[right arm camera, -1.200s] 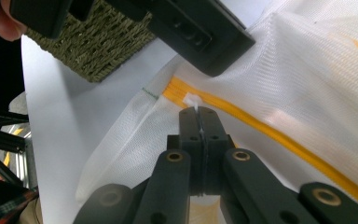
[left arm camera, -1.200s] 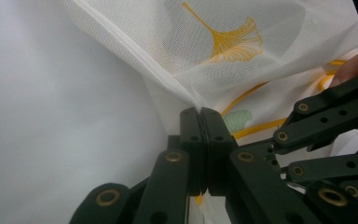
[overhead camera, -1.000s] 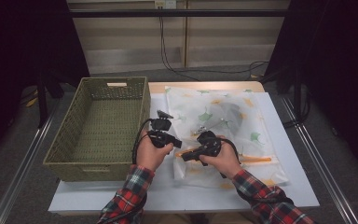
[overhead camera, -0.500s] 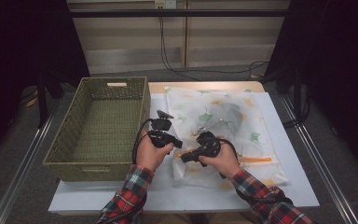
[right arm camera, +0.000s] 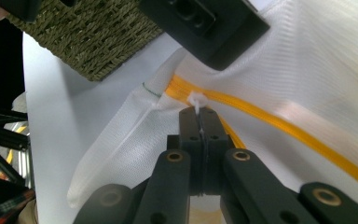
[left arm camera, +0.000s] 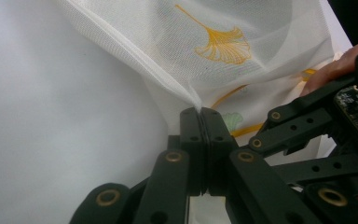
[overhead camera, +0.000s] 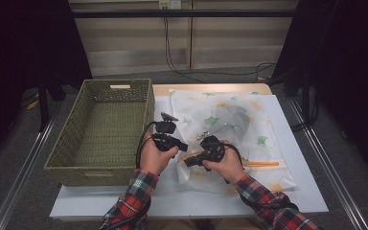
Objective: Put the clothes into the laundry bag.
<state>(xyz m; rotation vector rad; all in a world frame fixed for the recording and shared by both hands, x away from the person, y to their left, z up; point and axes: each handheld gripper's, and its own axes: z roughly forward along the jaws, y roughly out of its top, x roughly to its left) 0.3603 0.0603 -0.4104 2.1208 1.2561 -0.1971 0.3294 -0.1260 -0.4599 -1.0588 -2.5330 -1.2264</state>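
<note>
White mesh bag [overhead camera: 230, 129] printed with yellow and green ginkgo leaves, orange-yellow zipper [right arm camera: 270, 119] just beyond black right gripper [right arm camera: 199, 111]; olive-green woven basket [overhead camera: 100, 132]; red plaid sleeves [overhead camera: 129, 208].

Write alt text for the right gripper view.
The right hand-held gripper, its two black jaws shut, pinches a small white tab beside the orange zipper of a white mesh laundry bag lying on a white table. A corner of an olive-green woven basket sits at upper left.
</note>
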